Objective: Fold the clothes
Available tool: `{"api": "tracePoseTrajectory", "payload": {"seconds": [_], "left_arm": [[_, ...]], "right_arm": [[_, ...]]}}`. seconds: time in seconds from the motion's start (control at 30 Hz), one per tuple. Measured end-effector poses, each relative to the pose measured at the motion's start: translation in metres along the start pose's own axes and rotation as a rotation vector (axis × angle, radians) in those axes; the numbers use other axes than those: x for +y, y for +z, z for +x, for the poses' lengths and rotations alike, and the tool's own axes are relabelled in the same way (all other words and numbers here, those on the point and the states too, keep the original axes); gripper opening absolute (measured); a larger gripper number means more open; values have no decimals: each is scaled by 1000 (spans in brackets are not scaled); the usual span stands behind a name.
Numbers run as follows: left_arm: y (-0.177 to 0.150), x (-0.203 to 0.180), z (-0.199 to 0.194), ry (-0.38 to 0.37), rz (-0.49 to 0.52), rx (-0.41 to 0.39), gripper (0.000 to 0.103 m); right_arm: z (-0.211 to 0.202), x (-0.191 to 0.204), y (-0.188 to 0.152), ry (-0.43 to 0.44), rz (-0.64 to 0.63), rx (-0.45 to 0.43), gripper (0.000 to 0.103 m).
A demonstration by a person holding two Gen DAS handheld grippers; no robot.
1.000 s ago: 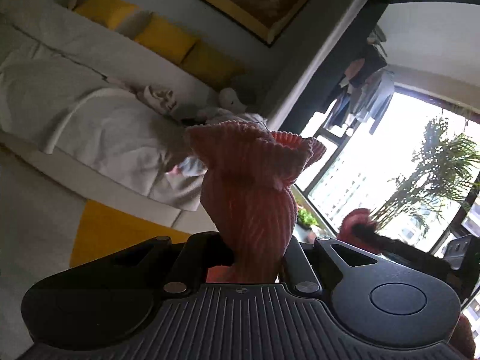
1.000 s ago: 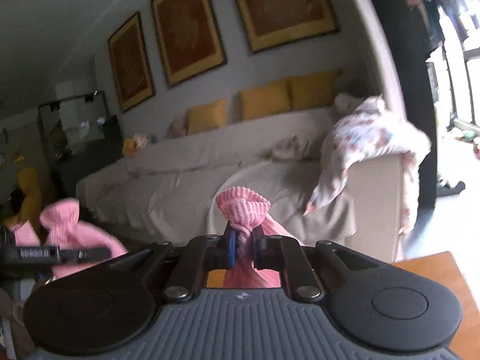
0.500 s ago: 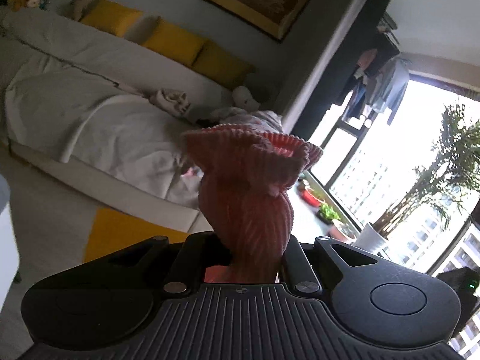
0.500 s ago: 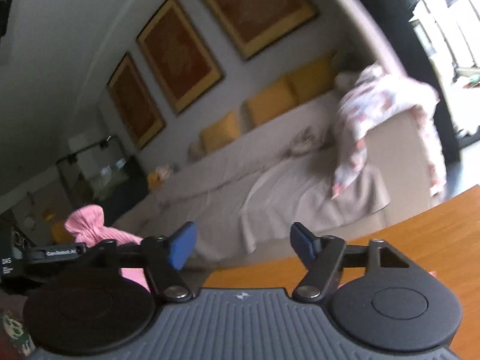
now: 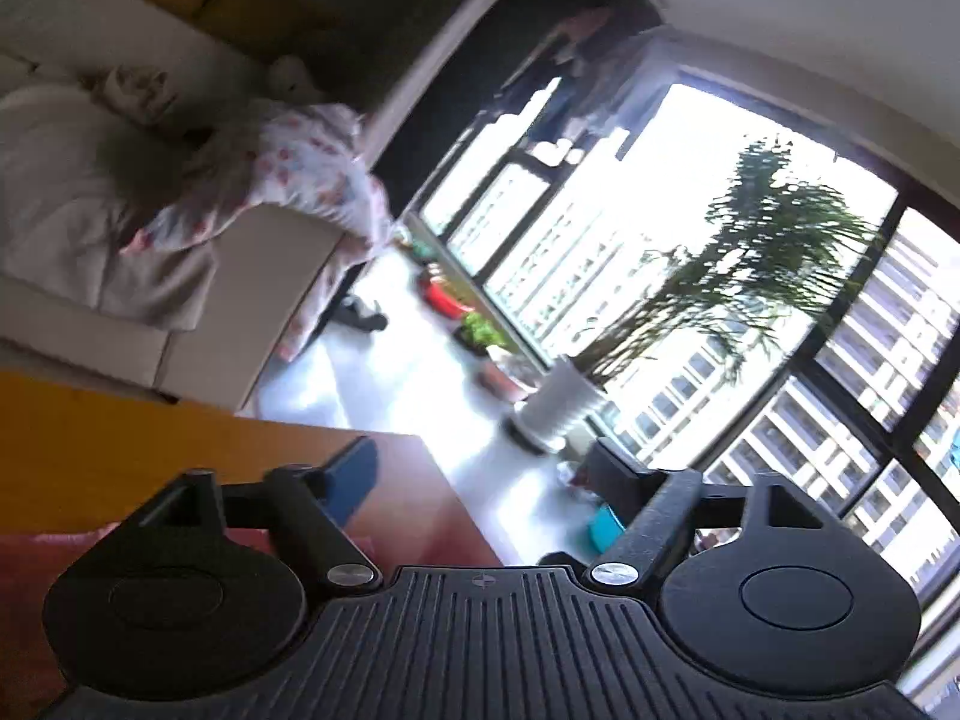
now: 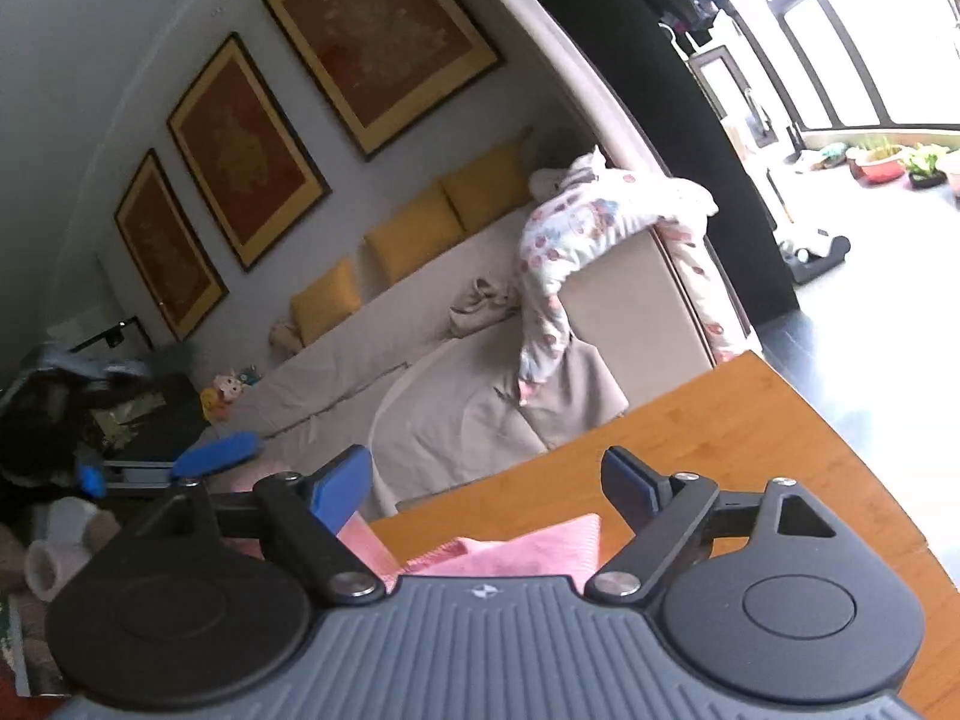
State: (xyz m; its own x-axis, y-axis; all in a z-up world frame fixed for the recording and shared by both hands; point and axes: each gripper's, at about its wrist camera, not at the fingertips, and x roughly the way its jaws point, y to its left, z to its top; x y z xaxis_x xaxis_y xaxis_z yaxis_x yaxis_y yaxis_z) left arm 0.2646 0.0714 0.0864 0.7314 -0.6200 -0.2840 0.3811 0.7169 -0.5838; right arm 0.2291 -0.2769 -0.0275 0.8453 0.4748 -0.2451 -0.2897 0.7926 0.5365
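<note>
On the wooden table (image 6: 720, 420) lies pink knitwear (image 6: 510, 552); left claw (image 5: 486, 468) and right claw (image 6: 486, 480) both spread, empty.

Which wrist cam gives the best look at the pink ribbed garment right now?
Right wrist. The pink ribbed garment lies on the wooden table below the open right gripper, its ribbing readable. The left wrist view catches only a blurred reddish patch under the open left gripper, probably the same garment, but I can't confirm it.
</note>
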Motion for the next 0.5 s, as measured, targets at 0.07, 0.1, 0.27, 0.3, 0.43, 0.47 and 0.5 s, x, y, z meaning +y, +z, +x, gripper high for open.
{"api": "tracePoseTrajectory", "payload": {"seconds": [0.07,0.1,0.27,0.3,0.43,0.47,0.5], "left_arm": [[-5,5,-13,31,23,-7,95],[-10,10,-20,55,35,-3,96],[-31,32,-55,178,100,22,98],[-35,37,-62,203,113,27,98],[-52,55,-90,301,164,47,100],[-56,59,-97,326,177,52,100],[-61,61,-97,324,182,63,101]], "right_arm": [[8,3,-1,3,-13,26,84],[13,7,-3,9,-23,44,84],[47,44,-31,81,-113,235,84],[54,51,-39,80,-145,274,84],[75,74,-74,68,-277,414,54],[76,79,-76,69,-288,417,34],[76,84,-76,70,-293,412,30]]}}
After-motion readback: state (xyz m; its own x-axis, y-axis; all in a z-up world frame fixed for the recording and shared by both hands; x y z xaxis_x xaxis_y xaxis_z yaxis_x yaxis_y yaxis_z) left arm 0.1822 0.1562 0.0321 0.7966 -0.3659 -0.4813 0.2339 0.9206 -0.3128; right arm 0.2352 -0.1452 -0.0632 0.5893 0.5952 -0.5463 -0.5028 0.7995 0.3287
